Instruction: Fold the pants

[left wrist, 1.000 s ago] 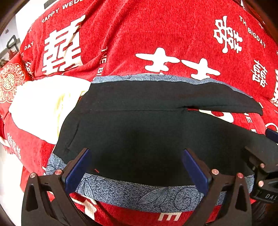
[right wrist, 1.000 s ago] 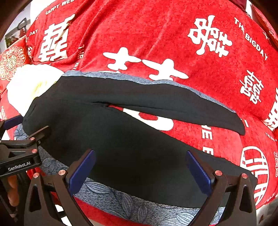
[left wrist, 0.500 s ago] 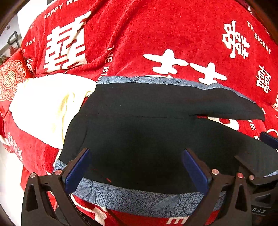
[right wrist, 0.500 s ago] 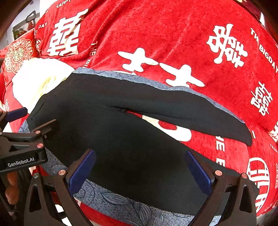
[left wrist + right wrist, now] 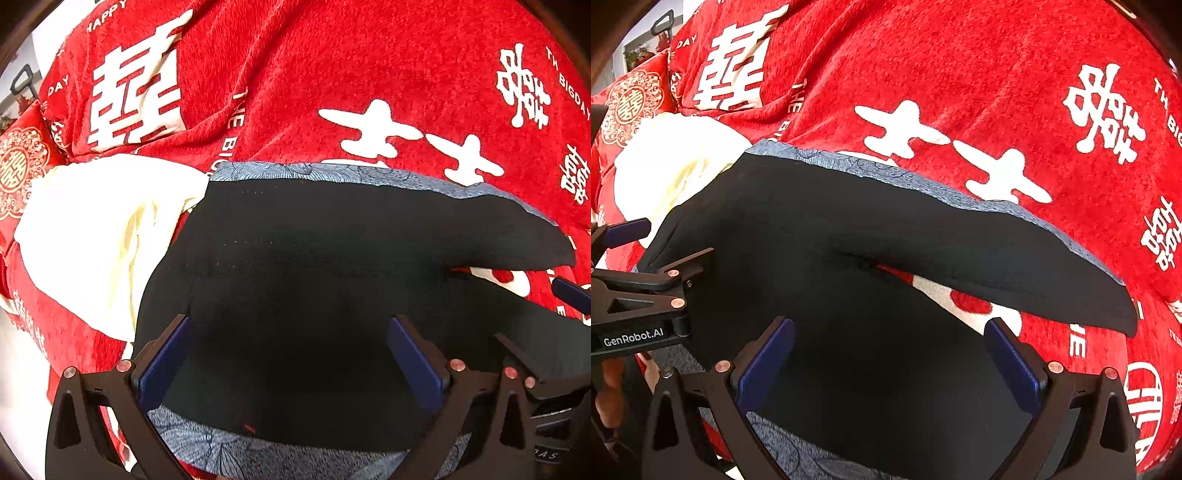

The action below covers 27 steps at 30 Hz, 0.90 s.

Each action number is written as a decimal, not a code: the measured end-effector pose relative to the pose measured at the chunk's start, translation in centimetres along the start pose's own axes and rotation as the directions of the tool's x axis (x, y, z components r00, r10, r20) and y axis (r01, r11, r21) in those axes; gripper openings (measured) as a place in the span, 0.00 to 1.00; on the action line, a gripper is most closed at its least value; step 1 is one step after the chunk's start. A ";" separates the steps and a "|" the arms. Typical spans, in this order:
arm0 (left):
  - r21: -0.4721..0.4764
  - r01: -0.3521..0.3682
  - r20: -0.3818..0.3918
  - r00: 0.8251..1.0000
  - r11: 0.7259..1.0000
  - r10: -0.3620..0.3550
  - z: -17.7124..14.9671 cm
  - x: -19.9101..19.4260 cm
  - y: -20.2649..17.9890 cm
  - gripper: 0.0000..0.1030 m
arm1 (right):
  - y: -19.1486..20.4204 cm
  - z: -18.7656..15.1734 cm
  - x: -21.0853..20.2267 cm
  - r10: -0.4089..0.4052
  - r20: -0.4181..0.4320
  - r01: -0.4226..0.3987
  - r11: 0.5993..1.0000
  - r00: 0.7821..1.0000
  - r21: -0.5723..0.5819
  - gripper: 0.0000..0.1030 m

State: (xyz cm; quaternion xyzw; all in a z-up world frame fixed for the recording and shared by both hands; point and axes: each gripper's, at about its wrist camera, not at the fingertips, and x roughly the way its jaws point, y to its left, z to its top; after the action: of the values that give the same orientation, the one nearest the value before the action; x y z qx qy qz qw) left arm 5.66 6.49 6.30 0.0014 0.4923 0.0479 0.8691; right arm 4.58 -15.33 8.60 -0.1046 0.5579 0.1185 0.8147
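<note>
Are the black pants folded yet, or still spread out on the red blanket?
Still spread. The black pants lie flat with both legs apart, red blanket showing in the gap between them. Both claws are open above the fabric.

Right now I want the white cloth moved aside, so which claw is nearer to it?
Left. The left claw hangs over the pants just beside the white cloth; the right claw is farther along, toward the legs.

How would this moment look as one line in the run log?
stage: before grasp | pants: flat on red blanket, legs apart | left tongs: open, empty | right tongs: open, empty | cream cloth: beside waist
</note>
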 end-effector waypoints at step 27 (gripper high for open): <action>0.036 0.093 -0.149 0.985 0.995 -0.087 8.7 11.4 3.0 0.94 | -1.0 14.2 15.4 0.284 -0.195 -0.335 0.880 0.939 -0.336 1.00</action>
State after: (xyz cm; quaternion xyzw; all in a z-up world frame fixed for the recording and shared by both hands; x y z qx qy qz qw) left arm 18.63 10.79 1.18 -0.0057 0.5558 -0.0021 0.8313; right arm 22.80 -10.85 -0.73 -0.1710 0.5913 0.3410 0.7105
